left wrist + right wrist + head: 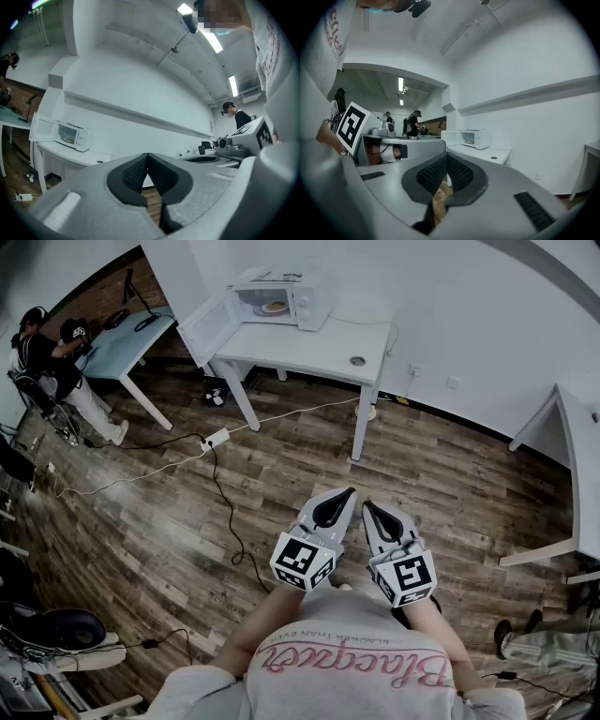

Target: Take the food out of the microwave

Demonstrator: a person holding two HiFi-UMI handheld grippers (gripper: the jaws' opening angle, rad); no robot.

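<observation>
A white microwave (281, 298) stands at the far end of a white table (319, 351) by the wall, its door (208, 326) swung open to the left. Inside it lies a plate of yellowish food (274, 307). Both grippers hang close to my body, far from the table, side by side and level. My left gripper (351, 491) is shut with nothing in it. My right gripper (367, 505) is shut and empty too. The microwave (70, 135) shows small at the left of the left gripper view, and the microwave (474, 138) sits mid-frame in the right gripper view.
Wood floor lies between me and the table, crossed by a white power strip (216, 438) and black cables (230, 517). A person (47, 362) sits at a light blue table (122, 345) far left. Another white table (577, 470) stands at the right.
</observation>
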